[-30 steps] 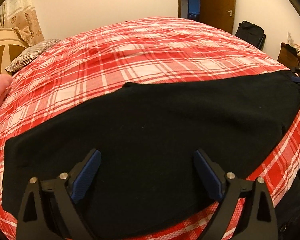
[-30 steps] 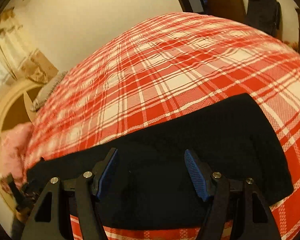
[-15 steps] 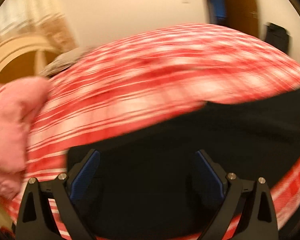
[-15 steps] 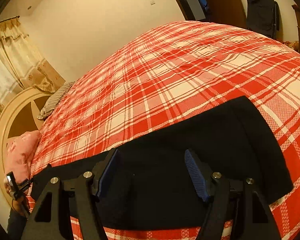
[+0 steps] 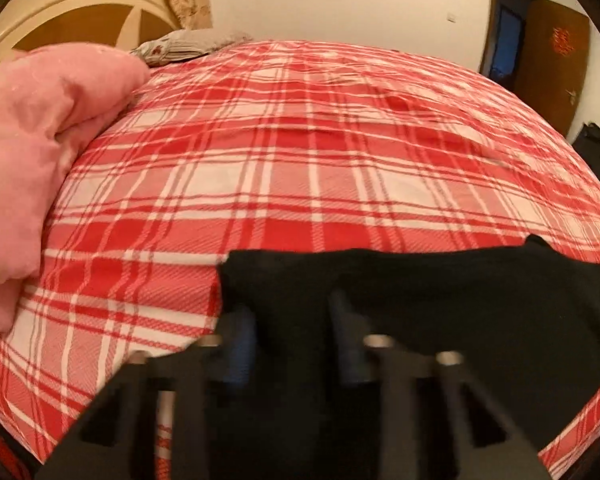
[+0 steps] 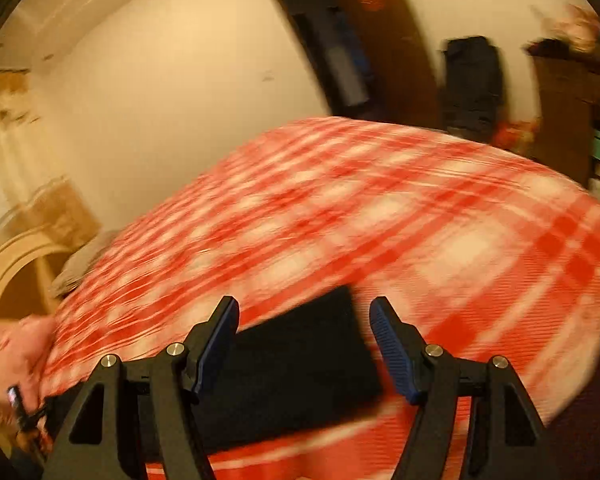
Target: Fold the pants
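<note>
**Black cloth, pinched at the end: taking the corner cleanly**

Pink bedding [image 5: 40,152] bunched at nine o'clock in the left wrist view, well apart from the work. Red plaid bedspread [image 5: 300,168] across the middle, flat enough to fold on. Black pants [image 5: 440,312] lying on it from six o'clock out to three o'clock, with the near end corner at about seven o'clock of the garment, just ahead of the tool.

Left gripper [image 5: 290,332]: jaws closing, black fabric between them near that end corner; blurred, so no telling yet whether the pads press. Best to finish the pinch with both layers inside, not only the top one, and to bite a little in from the hem so nothing slips on the lift.

Right wrist view, heavily smeared: pants [image 6: 300,364] at six o'clock, their other end square on the plaid. Right gripper [image 6: 304,348]: fingers spread, nothing held, poised above the cloth.

Judged from this: worth matching the right grasp to the same edge before raising, then lifting both ends level and low, to keep the fold line straight and the bedspread undragged.
</note>
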`<action>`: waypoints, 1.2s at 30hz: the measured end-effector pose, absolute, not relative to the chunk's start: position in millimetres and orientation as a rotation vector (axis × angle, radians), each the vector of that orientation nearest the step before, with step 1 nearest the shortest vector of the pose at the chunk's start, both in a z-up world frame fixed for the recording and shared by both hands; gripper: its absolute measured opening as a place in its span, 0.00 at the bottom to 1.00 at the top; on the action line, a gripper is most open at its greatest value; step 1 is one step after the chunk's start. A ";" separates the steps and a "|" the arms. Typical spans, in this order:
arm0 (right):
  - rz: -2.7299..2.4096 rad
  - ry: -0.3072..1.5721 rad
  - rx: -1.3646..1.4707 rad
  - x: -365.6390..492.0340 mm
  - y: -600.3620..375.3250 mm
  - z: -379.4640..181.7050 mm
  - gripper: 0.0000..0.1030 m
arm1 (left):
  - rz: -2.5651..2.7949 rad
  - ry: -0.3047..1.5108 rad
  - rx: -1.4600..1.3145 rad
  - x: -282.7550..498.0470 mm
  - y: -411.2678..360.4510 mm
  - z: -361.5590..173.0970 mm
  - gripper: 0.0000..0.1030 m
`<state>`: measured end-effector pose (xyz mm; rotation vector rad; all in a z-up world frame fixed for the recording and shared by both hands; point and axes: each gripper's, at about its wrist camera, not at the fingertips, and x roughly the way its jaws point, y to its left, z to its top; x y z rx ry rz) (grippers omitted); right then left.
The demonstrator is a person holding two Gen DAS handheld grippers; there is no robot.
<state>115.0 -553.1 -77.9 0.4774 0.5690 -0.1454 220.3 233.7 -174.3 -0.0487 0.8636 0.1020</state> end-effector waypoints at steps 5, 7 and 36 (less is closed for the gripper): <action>-0.111 0.645 0.546 111.3 -580.4 -95.9 0.67 | 0.132 0.851 -0.011 219.2 230.8 -168.8 0.21; -0.071 0.674 0.561 116.2 -576.6 -104.7 0.67 | 0.127 0.851 -0.029 217.7 237.1 -168.5 0.21; -0.034 0.771 0.665 109.3 -589.0 -123.3 0.53 | -0.182 0.736 0.174 178.3 55.3 -135.6 0.81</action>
